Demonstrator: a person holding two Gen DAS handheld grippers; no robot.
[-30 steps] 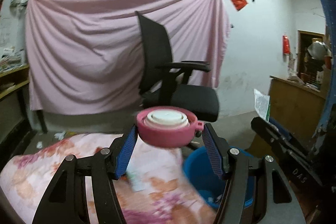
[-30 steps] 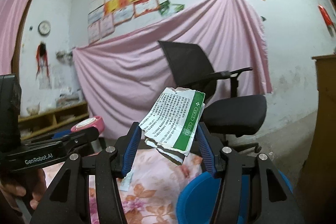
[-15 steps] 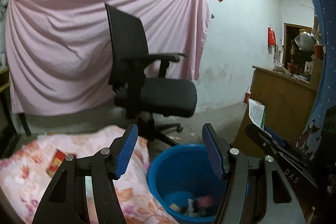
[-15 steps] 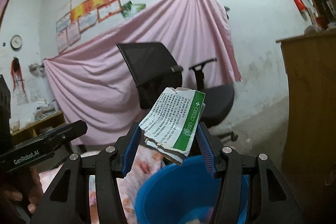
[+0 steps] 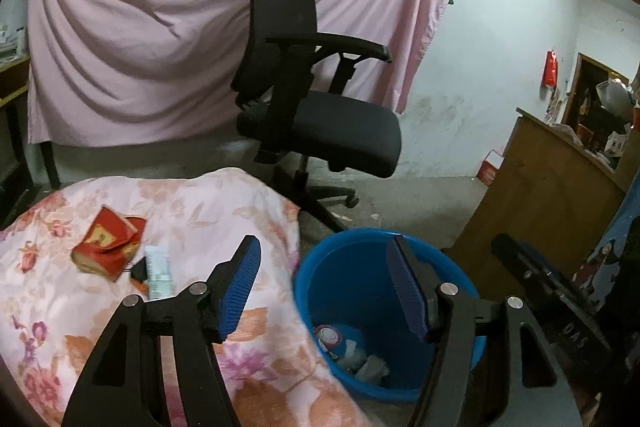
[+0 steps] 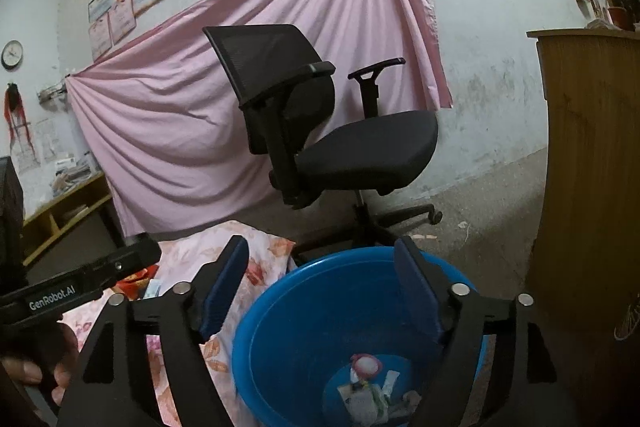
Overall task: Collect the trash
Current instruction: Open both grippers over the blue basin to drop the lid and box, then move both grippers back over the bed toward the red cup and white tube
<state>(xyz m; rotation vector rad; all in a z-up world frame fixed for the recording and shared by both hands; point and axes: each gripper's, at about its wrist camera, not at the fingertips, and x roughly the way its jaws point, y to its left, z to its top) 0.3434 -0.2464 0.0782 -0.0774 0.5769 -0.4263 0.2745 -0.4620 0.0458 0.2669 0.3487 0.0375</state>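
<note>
Trash (image 6: 370, 393) lies in the blue bucket (image 6: 320, 291) below your right hand-held gripper (image 6: 322, 291), whose jaws just opened, empty. Your left hand-held gripper (image 5: 324, 283) also gapes empty, the red packet (image 5: 106, 243) on the tabletop well left.

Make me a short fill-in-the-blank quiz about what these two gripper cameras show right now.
1. The bucket holding the trash is ____ in colour.
2. The crumpled red packet lies on the floral ____.
3. Nothing sits between the right gripper fingers, so it is ____.
4. Behind the black office chair hangs a ____ sheet.

Answers: blue; cloth; open; pink
</note>
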